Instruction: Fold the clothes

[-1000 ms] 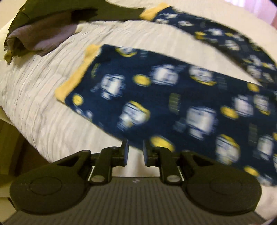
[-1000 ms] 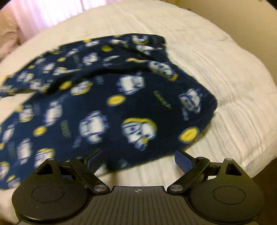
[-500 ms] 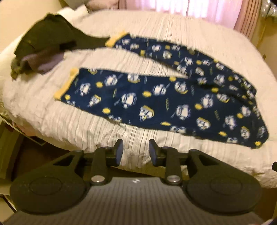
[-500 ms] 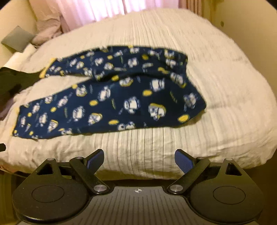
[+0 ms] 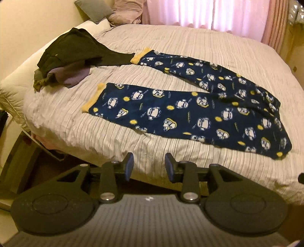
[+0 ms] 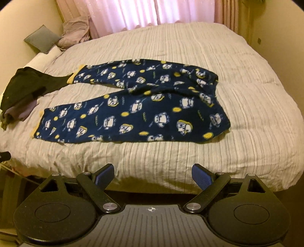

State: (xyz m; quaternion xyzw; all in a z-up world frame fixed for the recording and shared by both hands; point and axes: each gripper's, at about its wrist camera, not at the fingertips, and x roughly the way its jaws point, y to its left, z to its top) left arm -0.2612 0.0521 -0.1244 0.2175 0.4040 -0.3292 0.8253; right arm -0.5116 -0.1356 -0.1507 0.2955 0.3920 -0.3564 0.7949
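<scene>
Navy pyjama trousers [image 5: 190, 112] with a white-and-yellow cartoon print and yellow cuffs lie spread flat on the bed, legs apart in a V, cuffs to the left, waist to the right; they also show in the right wrist view [image 6: 136, 114]. My left gripper [image 5: 149, 164] is open and empty, held off the bed's near edge, well short of the trousers. My right gripper [image 6: 153, 174] is open wide and empty, also back from the near edge.
A heap of dark clothes [image 5: 74, 55] lies at the bed's left, touching the far cuff; it also shows in the right wrist view [image 6: 26, 89]. The striped pale bedspread [image 5: 190, 39] covers the bed. Pillows [image 6: 57, 38] and pink curtains [image 6: 152, 11] are behind.
Both grippers have pulled back and away from the trousers, so the whole garment and bed now show. The left jaws have opened wider. The trousers lie released on the bed.
</scene>
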